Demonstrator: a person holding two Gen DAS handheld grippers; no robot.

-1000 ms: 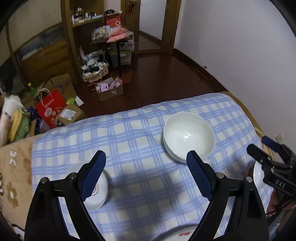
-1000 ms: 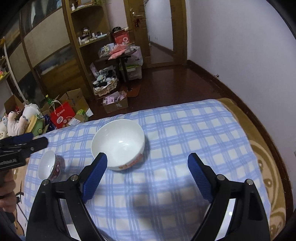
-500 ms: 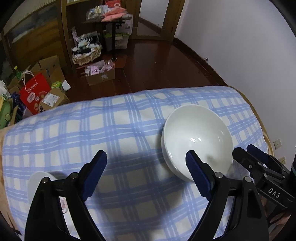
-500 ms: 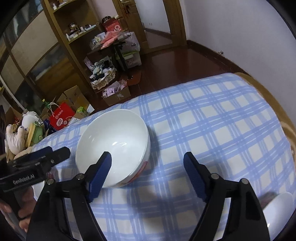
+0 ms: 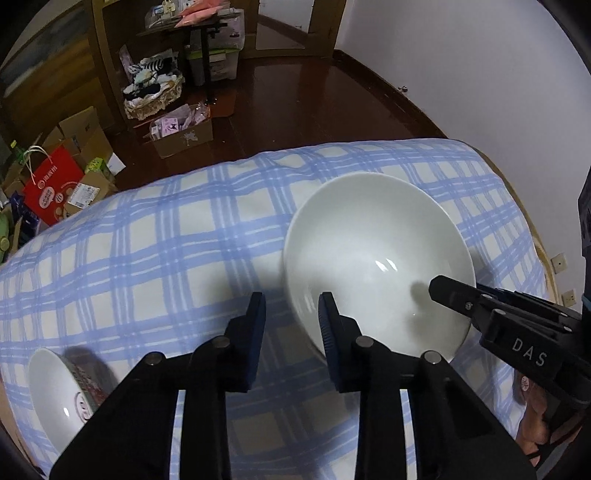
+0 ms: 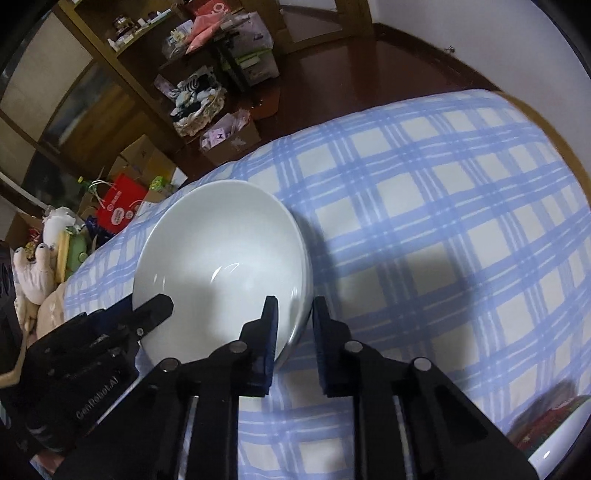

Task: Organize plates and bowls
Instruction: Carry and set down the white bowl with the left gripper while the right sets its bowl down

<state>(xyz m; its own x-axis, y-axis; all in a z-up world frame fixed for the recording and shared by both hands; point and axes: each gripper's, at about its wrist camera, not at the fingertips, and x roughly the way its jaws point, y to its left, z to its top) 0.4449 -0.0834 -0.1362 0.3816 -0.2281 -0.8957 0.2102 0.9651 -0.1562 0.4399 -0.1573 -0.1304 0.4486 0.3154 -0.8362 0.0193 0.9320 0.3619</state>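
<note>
This is a lived-in room of a home, not a workplace. A blue-and-white checked cloth (image 5: 155,258) covers the soft surface filling the lower half of both views, and white bowls (image 5: 376,266) sit on it. Beyond it lies a dark polished wooden floor (image 5: 295,107) with white walls and a wooden door frame (image 5: 321,29) at the top. In the upper left stand wooden shelves (image 6: 122,40) crowded with small items, cardboard boxes (image 5: 184,134), a red paper shopping bag (image 5: 51,184) and a basket of bundled cloth (image 5: 153,92) (socks, perhaps). A soft toy (image 6: 37,266) lies at the left edge of the right wrist view.
</note>
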